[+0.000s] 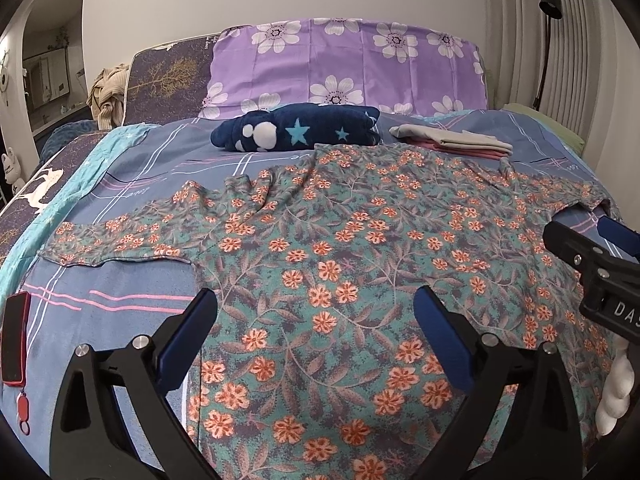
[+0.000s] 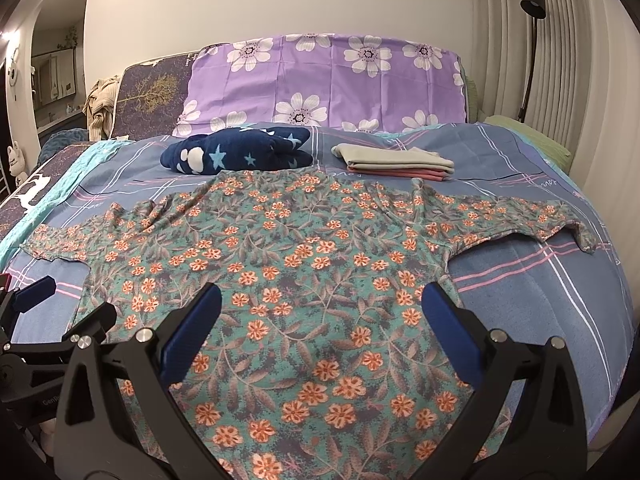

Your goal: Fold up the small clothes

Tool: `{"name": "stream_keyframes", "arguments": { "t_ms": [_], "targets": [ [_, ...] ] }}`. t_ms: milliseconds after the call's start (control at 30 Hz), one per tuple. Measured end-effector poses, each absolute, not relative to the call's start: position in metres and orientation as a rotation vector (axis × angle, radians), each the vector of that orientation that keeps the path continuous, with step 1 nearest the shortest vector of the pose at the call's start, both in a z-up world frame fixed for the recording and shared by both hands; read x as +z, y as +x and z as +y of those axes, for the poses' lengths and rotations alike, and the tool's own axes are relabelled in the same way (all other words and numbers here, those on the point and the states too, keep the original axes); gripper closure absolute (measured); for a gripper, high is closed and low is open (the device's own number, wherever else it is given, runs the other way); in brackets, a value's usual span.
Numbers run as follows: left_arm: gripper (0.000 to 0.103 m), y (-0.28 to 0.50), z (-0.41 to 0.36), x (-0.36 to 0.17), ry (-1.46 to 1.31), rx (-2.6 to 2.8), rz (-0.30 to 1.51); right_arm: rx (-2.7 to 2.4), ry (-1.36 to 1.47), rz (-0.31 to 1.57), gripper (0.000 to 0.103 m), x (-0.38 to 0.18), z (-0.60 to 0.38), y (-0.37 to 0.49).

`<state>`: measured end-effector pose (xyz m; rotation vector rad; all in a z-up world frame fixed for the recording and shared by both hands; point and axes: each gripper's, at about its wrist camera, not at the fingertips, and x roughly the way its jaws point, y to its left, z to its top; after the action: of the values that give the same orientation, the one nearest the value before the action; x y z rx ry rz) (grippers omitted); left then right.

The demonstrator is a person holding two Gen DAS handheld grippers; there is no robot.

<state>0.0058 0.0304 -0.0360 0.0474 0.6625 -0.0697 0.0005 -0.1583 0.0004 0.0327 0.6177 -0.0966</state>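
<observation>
A teal shirt with orange flowers lies spread flat on the bed, sleeves out to both sides, hem toward me. My left gripper hovers open over the shirt's left lower part, nothing between its blue pads. My right gripper hangs open above the lower middle of the shirt, also holding nothing. In the left wrist view the right gripper shows at the right edge; in the right wrist view the left gripper shows at the left edge.
Beyond the shirt lie a navy star-print fleece bundle and a folded grey and pink stack. A purple flowered pillow stands at the headboard. A red phone rests on the bedsheet at left. A floor lamp stands by the curtain.
</observation>
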Motion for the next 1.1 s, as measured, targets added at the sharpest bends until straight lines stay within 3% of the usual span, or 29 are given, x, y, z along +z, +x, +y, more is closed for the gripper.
{"name": "stream_keyframes", "arguments": {
  "t_ms": [367, 600, 800, 933, 1033, 1100],
  "targets": [
    [0.007, 0.002, 0.029, -0.035, 0.052, -0.077, 0.661, -0.095, 0.032, 0.613, 0.002, 0.002, -0.157, -0.003],
    [0.022, 0.003, 0.031, -0.038, 0.036, -0.105, 0.688, -0.091, 0.022, 0.604, 0.002, 0.002, -0.155, -0.003],
    [0.024, 0.005, 0.035, -0.041, 0.027, -0.107, 0.698, -0.076, 0.006, 0.59, 0.002, 0.003, -0.151, -0.002],
    [0.04, 0.012, 0.043, -0.042, 0.004, -0.146, 0.711, -0.066, -0.021, 0.569, 0.003, 0.006, -0.147, 0.002],
    [0.057, 0.021, 0.061, -0.045, -0.063, -0.19, 0.741, -0.005, -0.019, 0.57, 0.027, 0.009, -0.148, 0.007],
    [0.062, 0.027, 0.08, -0.048, -0.114, -0.202, 0.759, 0.061, 0.01, 0.603, 0.061, 0.007, -0.151, 0.015]
  ]
}}
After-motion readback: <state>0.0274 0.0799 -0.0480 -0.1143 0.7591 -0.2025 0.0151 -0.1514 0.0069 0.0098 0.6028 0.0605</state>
